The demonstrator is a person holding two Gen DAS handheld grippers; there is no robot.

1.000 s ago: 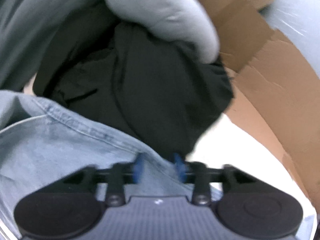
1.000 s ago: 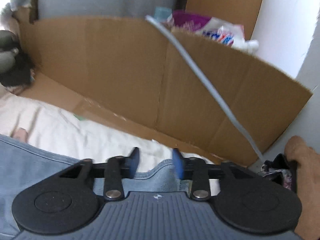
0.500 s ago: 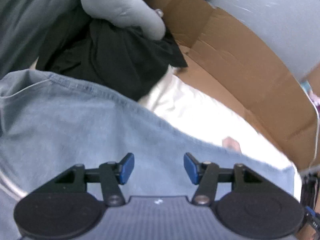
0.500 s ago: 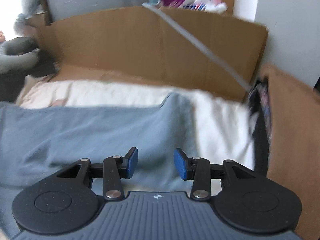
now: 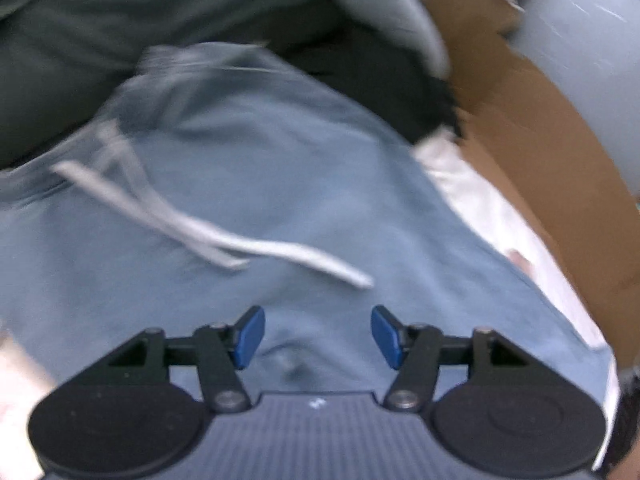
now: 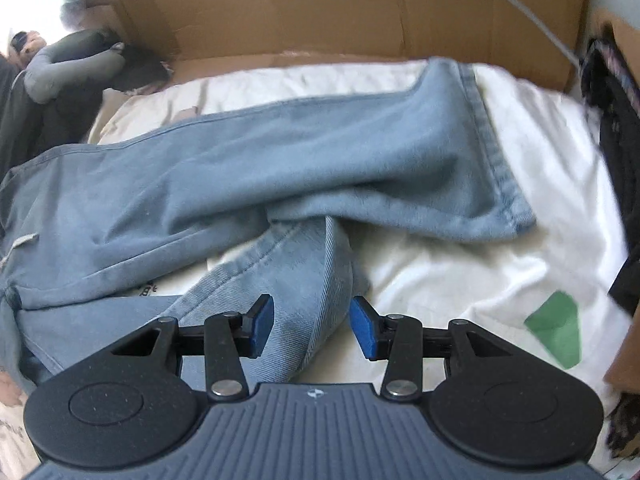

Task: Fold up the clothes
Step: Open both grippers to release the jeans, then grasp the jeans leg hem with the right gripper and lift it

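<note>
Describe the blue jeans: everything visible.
The blue jeans are light-wash denim with stitched seams and hems, lying crumpled on a white sheet inside cardboard walls. One leg stretches toward the far right, its hem flat; the other is folded under it, pointing toward the right tongs, which stand open and grip nothing. A pale drawstring lies across the waist end below the open left tongs.

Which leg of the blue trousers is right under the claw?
The crumpled lower leg, bunched up between the right claw and its open blue pads. The other leg lies stretched out flat farther away, towards the cardboard wall.
</note>
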